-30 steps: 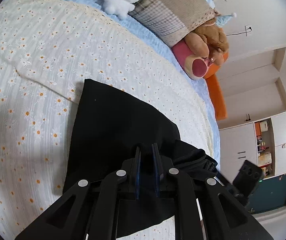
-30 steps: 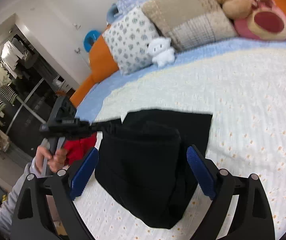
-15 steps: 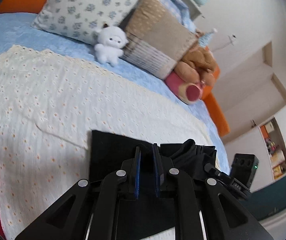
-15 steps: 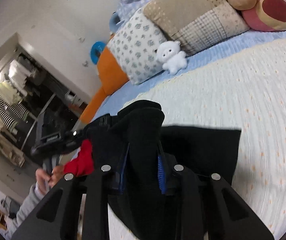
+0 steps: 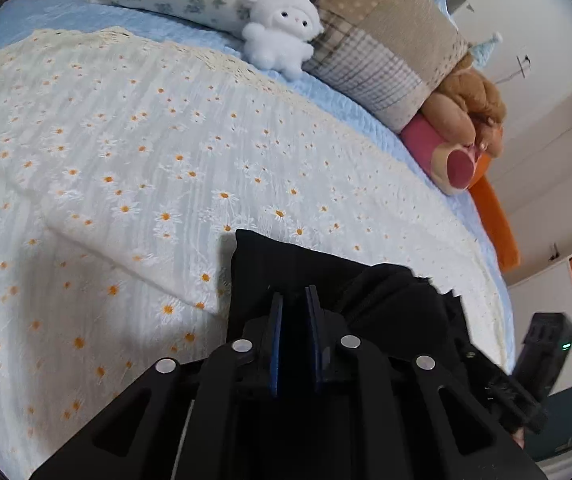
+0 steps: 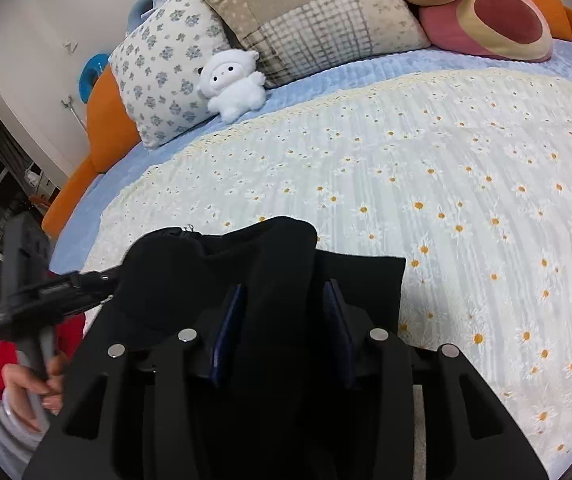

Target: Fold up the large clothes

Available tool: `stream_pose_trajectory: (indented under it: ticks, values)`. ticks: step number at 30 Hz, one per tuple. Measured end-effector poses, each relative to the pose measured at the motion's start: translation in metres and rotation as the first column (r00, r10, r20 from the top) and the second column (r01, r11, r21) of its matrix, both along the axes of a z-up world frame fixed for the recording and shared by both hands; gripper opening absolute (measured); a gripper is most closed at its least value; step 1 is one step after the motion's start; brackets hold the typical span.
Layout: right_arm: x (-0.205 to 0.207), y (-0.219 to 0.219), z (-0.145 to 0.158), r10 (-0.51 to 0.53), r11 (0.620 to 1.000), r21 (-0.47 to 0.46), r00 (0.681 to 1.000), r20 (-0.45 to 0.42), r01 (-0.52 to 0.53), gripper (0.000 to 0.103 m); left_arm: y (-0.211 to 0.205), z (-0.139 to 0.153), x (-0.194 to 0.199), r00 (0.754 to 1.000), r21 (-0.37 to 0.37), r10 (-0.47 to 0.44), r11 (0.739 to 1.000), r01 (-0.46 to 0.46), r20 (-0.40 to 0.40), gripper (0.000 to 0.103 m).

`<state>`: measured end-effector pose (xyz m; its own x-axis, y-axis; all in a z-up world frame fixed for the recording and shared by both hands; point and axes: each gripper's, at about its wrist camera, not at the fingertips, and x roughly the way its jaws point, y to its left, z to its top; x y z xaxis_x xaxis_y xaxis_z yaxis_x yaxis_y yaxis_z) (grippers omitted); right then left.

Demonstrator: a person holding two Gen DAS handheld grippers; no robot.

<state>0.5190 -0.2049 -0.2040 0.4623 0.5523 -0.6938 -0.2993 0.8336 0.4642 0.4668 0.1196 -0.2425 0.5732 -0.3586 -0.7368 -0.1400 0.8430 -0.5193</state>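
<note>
A: Left claw (image 5: 294, 300) status?
B: Blue pads nearly pressed together, pinching a fold of the black garment (image 5: 325, 276). The cloth runs right up between them.
A: Right claw (image 6: 284, 292)?
B: Same garment. Pads a bit wider apart, with a thick bunch of black cloth clamped between them and humped above the tips.
A: Where's the garment sitting?
B: Near edge of the bed, on the daisy blanket (image 5: 146, 168). One flat corner lies on the blanket just past the claws; the rest is bunched between them.
A: Around it?
B: A hand (image 6: 26, 388) grips the left claw's handle at the near left of the right wrist view, red cloth (image 6: 2, 356) beside it. Far end: white plush lamb (image 6: 232, 84) against a floral pillow (image 6: 166, 64) and patchwork pillow (image 6: 313, 20), pink plush (image 6: 489, 24) to the right.
</note>
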Motion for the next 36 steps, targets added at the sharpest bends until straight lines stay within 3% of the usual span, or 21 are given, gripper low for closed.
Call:
stream_pose_trajectory:
  ticks: [1,3,5,6,7,10,12,15,19,22,23,24,27,31,36]
  values:
    - [-0.001,-0.001,0.002,-0.006,1.0,-0.003,1.0,-0.001,0.006,0.044,0.0,0.01,-0.006,1.0,0.021,0.012,1.0,-0.013,0.009,0.036]
    - [-0.003,-0.001,0.007,-0.013,1.0,-0.022,1.0,0.013,0.014,0.053,-0.003,0.041,-0.029,0.996,0.104,0.034,0.994,-0.042,0.085,0.055]
    - [-0.005,-0.007,0.015,-0.043,0.998,-0.038,0.999,0.009,0.044,0.068,-0.011,0.073,-0.055,0.984,0.119,0.009,0.992,-0.031,0.177,0.057]
    - [-0.005,-0.013,0.021,-0.064,0.997,-0.045,0.998,-0.01,0.063,0.077,-0.015,0.084,-0.063,0.979,0.116,-0.006,0.993,-0.018,0.203,0.065]
    - [-0.007,-0.019,0.027,-0.085,0.996,-0.039,0.996,-0.018,0.084,0.077,-0.022,0.094,-0.071,0.975,0.112,-0.024,0.994,-0.001,0.222,0.07]
    - [-0.023,-0.039,0.057,-0.134,0.991,0.024,0.991,0.01,0.134,0.077,-0.041,0.111,-0.08,0.973,0.104,-0.071,0.993,0.049,0.221,0.071]
    - [-0.043,-0.045,0.083,-0.105,0.994,0.029,0.993,0.061,0.103,0.068,-0.051,0.113,-0.085,0.975,0.073,-0.077,0.995,0.063,0.209,0.071]
    - [-0.069,-0.039,0.104,-0.001,0.999,0.054,0.996,0.084,-0.004,0.033,-0.066,0.11,-0.095,0.974,0.028,-0.089,0.996,0.085,0.209,0.071]
    - [-0.094,-0.021,0.096,0.118,0.99,0.077,0.993,0.004,-0.118,0.022,-0.089,0.087,-0.101,0.981,0.093,-0.117,0.99,0.104,0.155,0.071]
    - [-0.094,-0.009,0.071,0.076,0.995,-0.062,0.997,-0.02,-0.078,0.02,-0.091,0.058,-0.093,0.991,0.11,-0.107,0.989,0.098,0.076,0.069]
    - [-0.091,-0.007,0.063,0.054,0.993,-0.1,0.998,-0.026,-0.056,0.017,-0.089,0.049,-0.089,0.993,0.123,-0.105,0.988,0.098,0.054,0.068]
    - [-0.087,-0.008,0.055,0.031,0.99,-0.136,0.999,-0.026,-0.034,0.005,-0.089,0.037,-0.083,0.994,0.15,-0.107,0.983,0.103,0.022,0.068]
    - [-0.071,-0.01,0.025,-0.007,0.987,-0.159,0.999,-0.037,0.001,0.005,-0.093,0.02,-0.068,0.993,0.216,-0.118,0.969,0.118,-0.017,0.075]
    - [-0.064,0.008,0.007,-0.031,0.969,-0.244,0.998,0.05,0.043,0.005,-0.106,0.009,-0.055,0.995,0.315,-0.102,0.943,0.102,-0.016,0.081]
    - [-0.056,0.003,0.002,-0.018,0.976,-0.218,0.998,0.056,0.03,0.006,-0.098,0.006,-0.052,0.988,0.3,-0.155,0.943,0.145,0.01,0.081]
